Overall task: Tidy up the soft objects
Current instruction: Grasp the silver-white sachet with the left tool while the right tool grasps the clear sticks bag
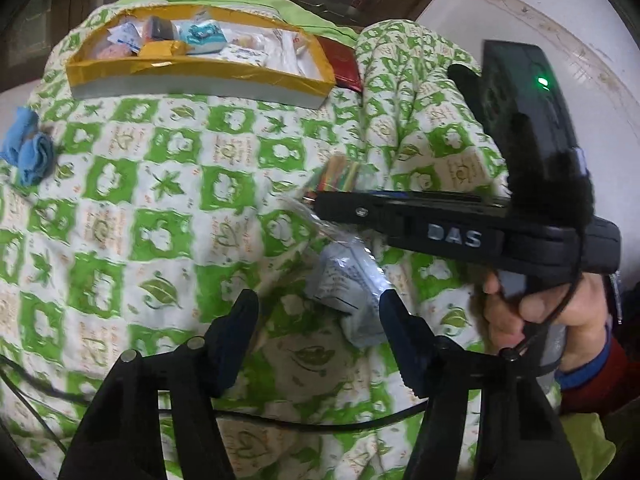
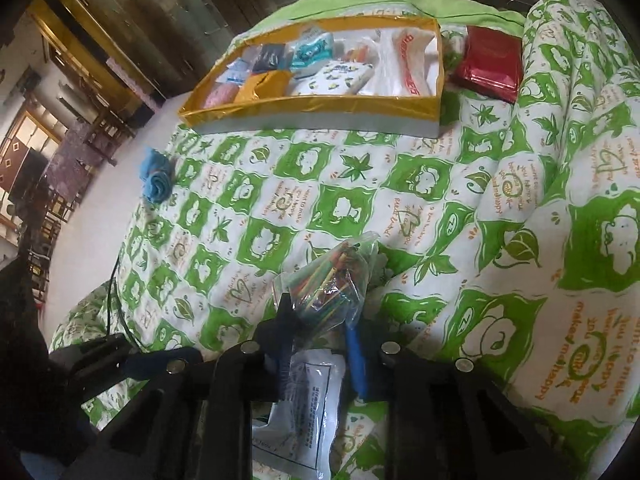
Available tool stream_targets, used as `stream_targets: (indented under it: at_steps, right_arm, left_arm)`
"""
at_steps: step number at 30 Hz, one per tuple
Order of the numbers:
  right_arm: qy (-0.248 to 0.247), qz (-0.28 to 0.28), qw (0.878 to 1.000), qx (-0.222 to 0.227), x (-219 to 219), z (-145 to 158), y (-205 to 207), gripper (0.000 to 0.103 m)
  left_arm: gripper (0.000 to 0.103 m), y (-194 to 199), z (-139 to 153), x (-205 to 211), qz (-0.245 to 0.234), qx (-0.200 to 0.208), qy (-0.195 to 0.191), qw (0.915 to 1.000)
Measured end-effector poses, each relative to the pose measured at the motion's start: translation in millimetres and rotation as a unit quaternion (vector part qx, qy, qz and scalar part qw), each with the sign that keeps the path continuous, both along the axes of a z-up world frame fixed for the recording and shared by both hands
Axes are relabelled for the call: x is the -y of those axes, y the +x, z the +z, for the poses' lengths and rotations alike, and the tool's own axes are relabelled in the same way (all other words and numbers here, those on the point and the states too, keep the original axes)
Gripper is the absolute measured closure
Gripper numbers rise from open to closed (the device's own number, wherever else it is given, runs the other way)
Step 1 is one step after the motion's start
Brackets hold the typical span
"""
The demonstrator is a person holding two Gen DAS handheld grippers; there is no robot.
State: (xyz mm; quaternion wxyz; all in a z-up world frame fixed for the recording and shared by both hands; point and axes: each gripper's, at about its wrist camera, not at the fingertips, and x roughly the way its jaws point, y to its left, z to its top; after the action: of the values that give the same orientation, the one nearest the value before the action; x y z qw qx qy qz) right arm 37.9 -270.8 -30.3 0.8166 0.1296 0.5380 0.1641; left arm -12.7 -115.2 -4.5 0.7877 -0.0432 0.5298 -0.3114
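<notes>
Right gripper (image 2: 316,320) is clenched on a clear bag of coloured sticks (image 2: 332,276), pinching its crinkly, light, slippery film at the near end; better to grip the bunched neck. Left gripper (image 1: 318,316) hangs released, angled down over a white packet (image 1: 348,284) on the bed quilt (image 1: 160,200).

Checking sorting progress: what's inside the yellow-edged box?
Yellow-edged box holds soft packets: a teal pack, a lemon-print pouch, a white plastic bag. Anything underneath them is covered.
</notes>
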Motion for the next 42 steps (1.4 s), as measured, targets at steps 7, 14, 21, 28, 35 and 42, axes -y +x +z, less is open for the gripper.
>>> stream_targets:
  at_steps: [7, 14, 21, 28, 35, 42]
  right_arm:
    - [0.006, -0.009, 1.0, 0.011, 4, 4, -3, 0.077]
    - [-0.004, -0.014, 1.0, 0.018, 6, 6, -3, 0.078]
    - [-0.035, -0.014, 0.999, 0.008, 1, -1, -3, 0.078]
    - [-0.051, -0.018, 0.999, -0.002, 0, -7, -1, 0.078]
    - [-0.027, -0.025, 0.999, 0.003, 4, -4, -2, 0.078]
    - [-0.03, -0.018, 0.999, 0.004, 0, -4, -3, 0.078]
  left_arm:
    - [0.041, 6, -1, 1, -0.005, -0.024, -0.013, 0.9996]
    - [0.054, 0, -12, 24, -0.038, -0.053, -0.031, 0.9974]
    - [0.067, 5, -29, 39, -0.045, -0.09, -0.043, 0.994]
    - [0.084, 8, -37, 41, -0.011, -0.069, -0.016, 0.9974]
    - [0.085, 14, -24, 13, 0.051, 0.0, 0.029, 0.9983]
    - [0.085, 28, -35, -32, 0.108, -0.013, 0.018, 0.9939]
